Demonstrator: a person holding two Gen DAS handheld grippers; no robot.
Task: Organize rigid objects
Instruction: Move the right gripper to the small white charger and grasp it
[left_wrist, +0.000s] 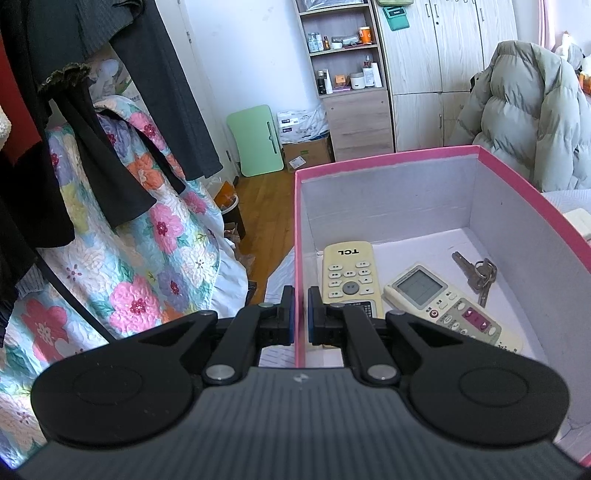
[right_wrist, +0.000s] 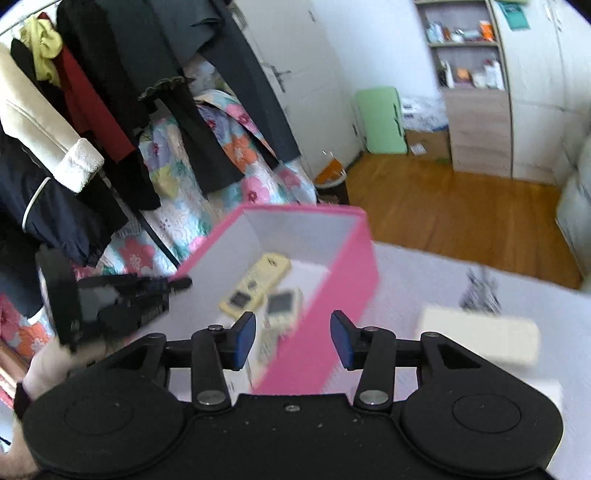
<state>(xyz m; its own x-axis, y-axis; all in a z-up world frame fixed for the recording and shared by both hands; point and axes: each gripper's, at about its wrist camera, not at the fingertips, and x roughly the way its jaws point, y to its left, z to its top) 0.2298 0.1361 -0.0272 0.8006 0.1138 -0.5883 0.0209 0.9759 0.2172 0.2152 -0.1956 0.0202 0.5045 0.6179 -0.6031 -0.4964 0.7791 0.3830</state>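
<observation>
A pink box (left_wrist: 388, 162) with a white inside holds a cream TCL remote (left_wrist: 351, 275), a second cream remote with a screen (left_wrist: 443, 306) and a bunch of keys (left_wrist: 476, 275). My left gripper (left_wrist: 301, 312) is shut on the box's left wall, one finger on each side. In the right wrist view the box (right_wrist: 354, 258) lies ahead with both remotes (right_wrist: 258, 284) inside, and the left gripper (right_wrist: 136, 295) grips its left wall. My right gripper (right_wrist: 291, 334) is open and empty above the box's right wall. A cream block (right_wrist: 476, 339) and more keys (right_wrist: 478, 288) lie on the white bed to the right.
Dark clothes (right_wrist: 122, 92) hang on a rack to the left over a floral quilt (left_wrist: 129, 266). A wooden floor (right_wrist: 461, 206), a green folding table (left_wrist: 258, 140), a shelf unit (left_wrist: 343, 62) and a grey puffer jacket (left_wrist: 524, 110) lie beyond.
</observation>
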